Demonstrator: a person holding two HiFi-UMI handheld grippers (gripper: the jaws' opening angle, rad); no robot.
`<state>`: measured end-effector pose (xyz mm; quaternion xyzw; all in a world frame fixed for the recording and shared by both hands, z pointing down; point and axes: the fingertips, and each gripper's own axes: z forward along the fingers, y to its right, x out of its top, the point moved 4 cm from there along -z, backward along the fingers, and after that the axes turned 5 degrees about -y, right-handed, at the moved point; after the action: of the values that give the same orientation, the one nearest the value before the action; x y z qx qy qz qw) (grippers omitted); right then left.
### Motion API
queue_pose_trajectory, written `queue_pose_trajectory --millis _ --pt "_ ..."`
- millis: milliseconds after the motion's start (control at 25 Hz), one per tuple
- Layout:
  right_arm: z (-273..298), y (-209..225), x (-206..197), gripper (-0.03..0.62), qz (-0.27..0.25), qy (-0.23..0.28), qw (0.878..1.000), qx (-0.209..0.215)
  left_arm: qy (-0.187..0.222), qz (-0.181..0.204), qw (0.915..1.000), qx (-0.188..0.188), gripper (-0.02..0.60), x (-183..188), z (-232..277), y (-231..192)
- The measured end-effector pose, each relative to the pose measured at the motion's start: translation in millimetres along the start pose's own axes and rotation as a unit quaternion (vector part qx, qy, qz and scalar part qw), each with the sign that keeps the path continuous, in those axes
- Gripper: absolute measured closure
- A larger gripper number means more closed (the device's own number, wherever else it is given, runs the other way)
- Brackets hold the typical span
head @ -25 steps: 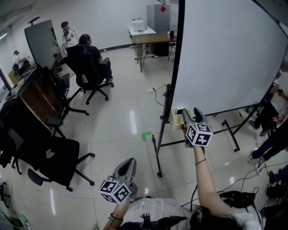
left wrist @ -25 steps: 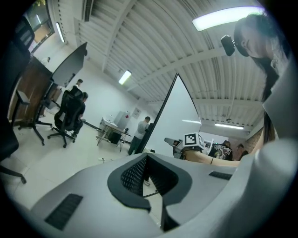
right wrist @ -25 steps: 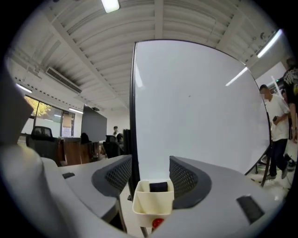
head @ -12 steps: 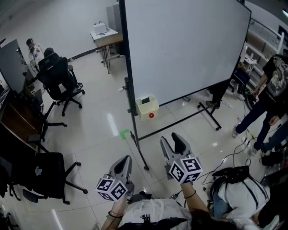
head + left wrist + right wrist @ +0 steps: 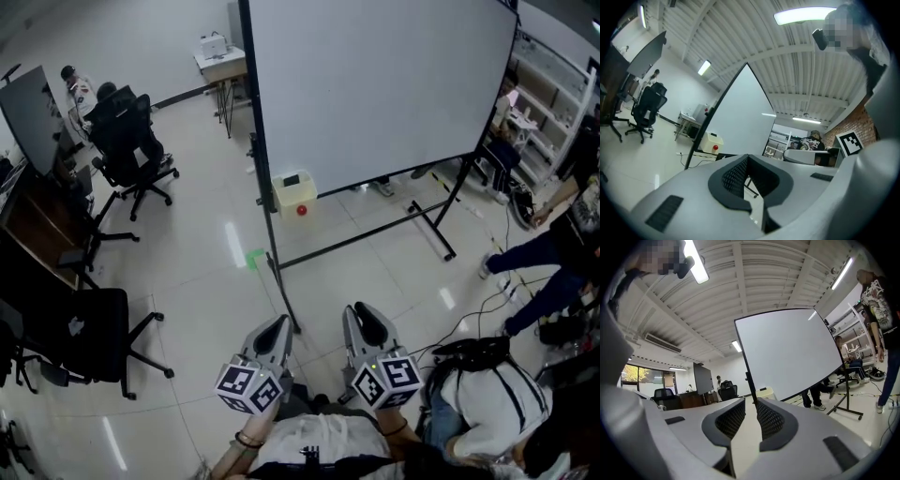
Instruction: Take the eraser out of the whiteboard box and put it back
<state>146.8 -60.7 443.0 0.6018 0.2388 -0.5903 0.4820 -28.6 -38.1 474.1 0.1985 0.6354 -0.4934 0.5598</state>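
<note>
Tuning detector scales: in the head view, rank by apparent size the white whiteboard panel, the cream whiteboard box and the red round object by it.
1. white whiteboard panel
2. cream whiteboard box
3. red round object, clearly smallest

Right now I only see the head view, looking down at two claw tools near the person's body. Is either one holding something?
Observer: No. The right gripper view shows the right gripper with its jaws a narrow gap apart. They have just been closing, and nothing is between them.
Operator: And the left one?
Observer: In its own view, the left gripper has its jaw tips touching, and it is empty too.
</note>
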Motion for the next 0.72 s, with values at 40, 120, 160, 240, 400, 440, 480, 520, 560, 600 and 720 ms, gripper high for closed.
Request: queue_pose_trajectory --millis 40,120,160,240,400,440,480,520,560,600,720 --pt "-6.4 -1.0 -2.4 0.518 -0.003 -0.005 1.000 0.004 0.001 -0.001 1.0000 0.002 0.595 -4.6 -3.5 7.2" --pt "-15.7 -4.8 -8.0 0.524 -0.007 -0.014 1.000 0.013 0.003 0.000 1.0000 0.006 0.595 -13.0 -11.5 17.8" --pt "-19.0 -6.7 -10.7 0.525 -0.008 -0.018 1.000 0.016 0.003 0.001 1.0000 0.009 0.595 -16.5 -15.1 21.7" --pt "-23.5 -8.7 -15.2 0.531 -0.014 -0.028 0.999 0.023 0.004 0.003 0.9998 0.017 0.595 -21.8 -21.1 28.0" --pt "-26.8 -13.3 -23.5 0.575 -0.036 -0.041 0.998 0.038 0.013 0.005 0.9992 0.036 0.595 -26.3 -31.6 34.0" --pt "-27.5 -15.6 -24.5 0.576 -0.035 -0.042 0.998 0.041 0.016 0.006 0.9991 0.039 0.595 -25.8 -33.3 34.3" --pt "-28.5 -17.5 -25.0 0.576 -0.032 -0.043 0.998 0.043 0.017 0.009 0.9990 0.040 0.595 -24.7 -34.0 34.7" --pt "-29.5 -18.5 -25.5 0.576 -0.029 -0.045 0.998 0.044 0.018 0.011 0.9990 0.040 0.595 -23.1 -33.7 35.5" --pt "-30.2 -18.8 -26.0 0.577 -0.028 -0.046 0.998 0.045 0.018 0.015 0.9990 0.038 0.595 -21.5 -32.5 36.5" --pt "-30.3 -18.6 -26.8 0.577 -0.028 -0.047 0.997 0.044 0.018 0.018 0.9990 0.036 0.595 -19.9 -30.7 37.6" --pt "-27.3 -16.1 -28.3 0.577 -0.032 -0.045 0.998 0.041 0.018 0.025 0.9992 0.024 0.595 -14.4 -23.6 41.5"
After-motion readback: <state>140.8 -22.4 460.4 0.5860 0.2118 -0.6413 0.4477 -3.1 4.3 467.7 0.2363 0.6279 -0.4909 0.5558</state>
